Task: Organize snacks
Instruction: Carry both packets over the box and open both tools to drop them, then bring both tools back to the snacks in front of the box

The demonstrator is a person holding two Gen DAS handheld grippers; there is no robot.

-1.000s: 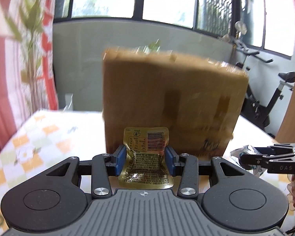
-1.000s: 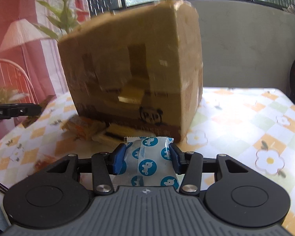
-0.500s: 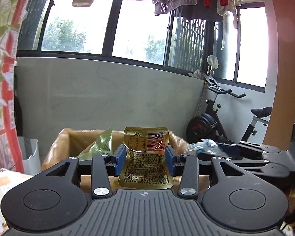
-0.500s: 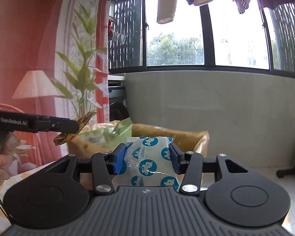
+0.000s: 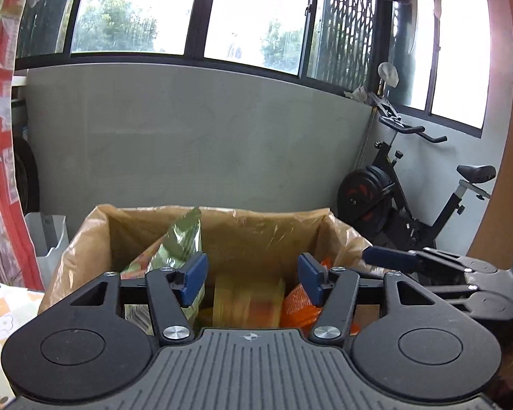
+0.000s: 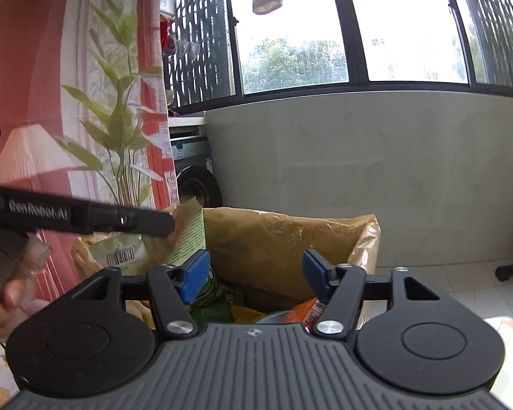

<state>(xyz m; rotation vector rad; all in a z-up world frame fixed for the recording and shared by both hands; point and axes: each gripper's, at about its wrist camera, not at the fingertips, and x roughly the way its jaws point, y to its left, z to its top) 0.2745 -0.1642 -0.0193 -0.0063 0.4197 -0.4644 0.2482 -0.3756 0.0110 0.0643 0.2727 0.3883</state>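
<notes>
Left wrist view: left gripper (image 5: 253,278) wide apart, nothing held | right gripper (image 6: 253,276) same | snack box (image 5: 222,229) just ahead, below both

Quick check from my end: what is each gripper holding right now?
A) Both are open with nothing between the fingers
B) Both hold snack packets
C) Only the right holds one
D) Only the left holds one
A: the left gripper and right gripper both stand open over the lined box, nothing between their fingers.

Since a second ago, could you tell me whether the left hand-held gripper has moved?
Yes: the left hand-held gripper rose from facing the box's side to above its rim, now open.
</notes>
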